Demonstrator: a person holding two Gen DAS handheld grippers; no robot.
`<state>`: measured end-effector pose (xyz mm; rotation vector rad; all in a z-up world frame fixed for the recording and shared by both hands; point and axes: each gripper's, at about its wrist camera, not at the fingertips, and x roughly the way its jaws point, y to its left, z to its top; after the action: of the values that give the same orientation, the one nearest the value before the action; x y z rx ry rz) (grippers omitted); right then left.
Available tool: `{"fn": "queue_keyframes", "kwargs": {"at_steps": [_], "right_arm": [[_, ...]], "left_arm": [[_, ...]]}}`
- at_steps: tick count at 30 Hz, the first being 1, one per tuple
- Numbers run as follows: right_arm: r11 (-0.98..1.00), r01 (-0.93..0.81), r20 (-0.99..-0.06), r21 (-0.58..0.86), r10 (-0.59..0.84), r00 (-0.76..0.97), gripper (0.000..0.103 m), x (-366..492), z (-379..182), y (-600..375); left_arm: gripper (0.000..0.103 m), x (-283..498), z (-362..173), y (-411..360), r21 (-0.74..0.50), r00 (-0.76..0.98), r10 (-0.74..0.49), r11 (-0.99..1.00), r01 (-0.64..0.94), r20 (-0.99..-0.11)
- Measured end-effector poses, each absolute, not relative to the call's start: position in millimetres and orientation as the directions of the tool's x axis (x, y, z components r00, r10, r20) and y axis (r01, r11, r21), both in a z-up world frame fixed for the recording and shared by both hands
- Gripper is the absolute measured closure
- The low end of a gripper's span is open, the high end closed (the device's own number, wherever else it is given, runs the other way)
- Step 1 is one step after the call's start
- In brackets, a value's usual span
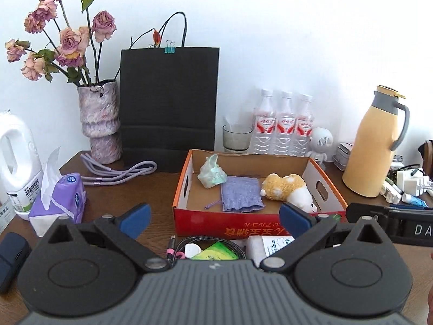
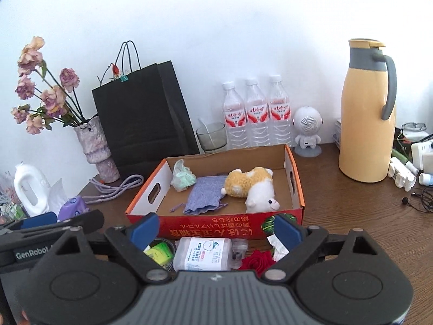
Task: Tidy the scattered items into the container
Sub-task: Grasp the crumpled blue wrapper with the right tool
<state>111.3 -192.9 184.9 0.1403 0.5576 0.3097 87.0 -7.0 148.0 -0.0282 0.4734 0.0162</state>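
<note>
- Standing wide apart, the blue-padded jaws of the right gripper [image 2: 215,230] hold nothing; they hang just in front of the red-and-orange cardboard box [image 2: 216,226].
- The left gripper [image 1: 215,218] likewise has its blue pads spread with nothing between them, also just in front of that box.
- Between the box's near wall and the grippers lie items not yet tidied: a white wrapped tissue pack with blue print [image 2: 204,253], a green-and-yellow sachet [image 2: 159,252], a red fabric rose [image 2: 257,262], a crumpled white paper scrap [image 2: 277,247] and a dark braided cable with a pink plug [image 1: 176,247].
- Inside the box sit a mint-green crumpled bag [image 2: 182,180] at the far left, a lilac woven drawstring pouch [image 2: 207,195] in the middle and a tan-and-white plush dog [image 2: 251,189] on its side at the right.
- Left of the box lie a purple tissue packet [image 1: 61,199] and a looped lilac cord [image 1: 119,172].
- Behind the box stand a black paper bag [image 1: 169,103] and three clear water bottles with red labels [image 2: 254,116]; right of it, a yellow thermos jug with a grey handle [image 2: 365,113].
</note>
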Motion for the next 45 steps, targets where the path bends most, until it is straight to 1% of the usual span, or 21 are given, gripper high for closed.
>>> {"fn": "queue_keyframes", "kwargs": {"at_steps": [3, 4, 7, 9, 13, 16, 20, 25, 27, 29, 30, 31, 32, 33, 35, 36, 38, 40, 41, 43, 45], "right_arm": [[0.944, -0.253, -0.471, 0.21, 0.325, 0.82, 0.011, 81.8, 161.7, -199.2], [0.94, -0.262, -0.461, 0.216, 0.335, 0.822, 0.011, 71.4, 153.8, -201.4], [0.934, -0.287, -0.414, 0.212, 0.352, 0.84, 0.011, 33.8, 132.7, -204.6], [0.941, -0.285, -0.411, 0.184, 0.337, 0.847, 0.011, 12.3, 120.5, -200.9], [0.935, -0.324, -0.467, 0.145, 0.354, 0.811, 0.011, -19.4, 102.6, -196.2], [0.921, -0.372, -0.495, 0.117, 0.379, 0.782, 0.011, -36.6, 92.4, -195.2], [0.926, -0.373, -0.543, 0.063, 0.345, 0.765, 0.011, -36.2, 83.0, -193.8], [0.943, -0.328, -0.593, 0.054, 0.294, 0.75, 0.012, -13.3, 72.3, -200.7], [0.943, -0.33, -0.61, 0.051, 0.291, 0.737, 0.014, -3.4, 68.9, -204.0], [0.943, -0.331, -0.626, 0.041, 0.282, 0.727, 0.019, 5.3, 65.5, -203.6], [0.942, -0.335, -0.635, 0.033, 0.279, 0.72, 0.025, 9.9, 64.2, -202.9], [0.939, -0.342, -0.643, 0.03, 0.28, 0.713, 0.029, 14.1, 63.0, -201.8], [0.938, -0.347, -0.65, 0.03, 0.282, 0.706, 0.031, 17.9, 61.5, -201.4], [0.936, -0.351, -0.654, 0.033, 0.286, 0.701, 0.032, 21.0, 59.6, -201.2], [0.934, -0.355, -0.659, 0.05, 0.298, 0.691, 0.033, 26.1, 55.5, -202.0], [0.932, -0.357, -0.667, 0.06, 0.303, 0.68, 0.037, 29.5, 53.4, -202.2], [0.928, -0.369, -0.667, 0.049, 0.305, 0.679, 0.04, 32.4, 52.1, -200.2], [0.923, -0.381, -0.672, 0.046, 0.311, 0.672, 0.044, 36.2, 52.4, -198.1], [0.921, -0.386, -0.673, 0.049, 0.316, 0.669, 0.045, 37.9, 52.6, -197.2], [0.917, -0.396, -0.672, 0.038, 0.317, 0.669, 0.052, 40.6, 52.7, -193.2], [0.91, -0.415, -0.671, 0.014, 0.316, 0.67, 0.057, 41.9, 52.7, -187.8]], "left_arm": [[0.0, 55.2, 122.0, -9.8, 0.088, 0.92, 0.026, 0.996, 0.009, -0.391], [0.0, 40.9, 111.6, -8.4, 0.103, 0.929, 0.026, 0.995, 0.013, -0.37], [0.0, 7.8, 89.0, -0.9, 0.061, 0.92, 0.004, 0.998, 0.021, -0.391], [0.0, -13.2, 76.1, 5.3, 0.014, 0.91, -0.026, 0.999, 0.035, -0.413], [0.0, -45.9, 57.8, 14.3, -0.008, 0.896, -0.02, 1.0, 0.018, -0.445], [0.0, -51.4, 53.7, 20.9, -0.025, 0.878, -0.038, 0.999, 0.029, -0.477], [0.0, -36.3, 52.9, 23.6, 0.001, 0.885, -0.039, 0.999, 0.045, -0.464], [0.0, 12.3, 53.3, 11.9, 0.032, 0.867, -0.162, 0.979, 0.2, -0.472], [0.008, 32.1, 52.2, 4.1, 0.066, 0.854, -0.204, 0.961, 0.267, -0.478], [0.022, 51.9, 48.6, -1.3, 0.1, 0.841, -0.216, 0.948, 0.303, -0.496], [0.026, 62.5, 45.7, -3.8, 0.114, 0.832, -0.213, 0.943, 0.312, -0.513], [0.033, 72.8, 42.3, -4.8, 0.118, 0.819, -0.217, 0.938, 0.325, -0.532], [0.038, 82.1, 39.2, -4.6, 0.111, 0.803, -0.22, 0.936, 0.333, -0.554], [0.04, 90.0, 36.3, -4.3, 0.103, 0.79, -0.218, 0.937, 0.333, -0.574], [0.052, 103.8, 31.4, -3.9, 0.093, 0.765, -0.209, 0.939, 0.33, -0.609], [0.055, 108.4, 29.3, -3.6, 0.093, 0.759, -0.208, 0.938, 0.333, -0.617], [0.063, 115.5, 26.7, -0.9, 0.102, 0.756, -0.203, 0.936, 0.336, -0.623], [0.066, 123.0, 24.9, 1.9, 0.1, 0.746, -0.197, 0.938, 0.333, -0.637], [0.071, 126.3, 24.3, 3.3, 0.086, 0.735, -0.209, 0.936, 0.343, -0.645], [0.08, 131.0, 23.4, 2.6, 0.072, 0.712, -0.23, 0.928, 0.366, -0.663], [0.088, 131.6, 24.5, -0.5, 0.094, 0.714, -0.222, 0.922, 0.374, -0.664]]}}
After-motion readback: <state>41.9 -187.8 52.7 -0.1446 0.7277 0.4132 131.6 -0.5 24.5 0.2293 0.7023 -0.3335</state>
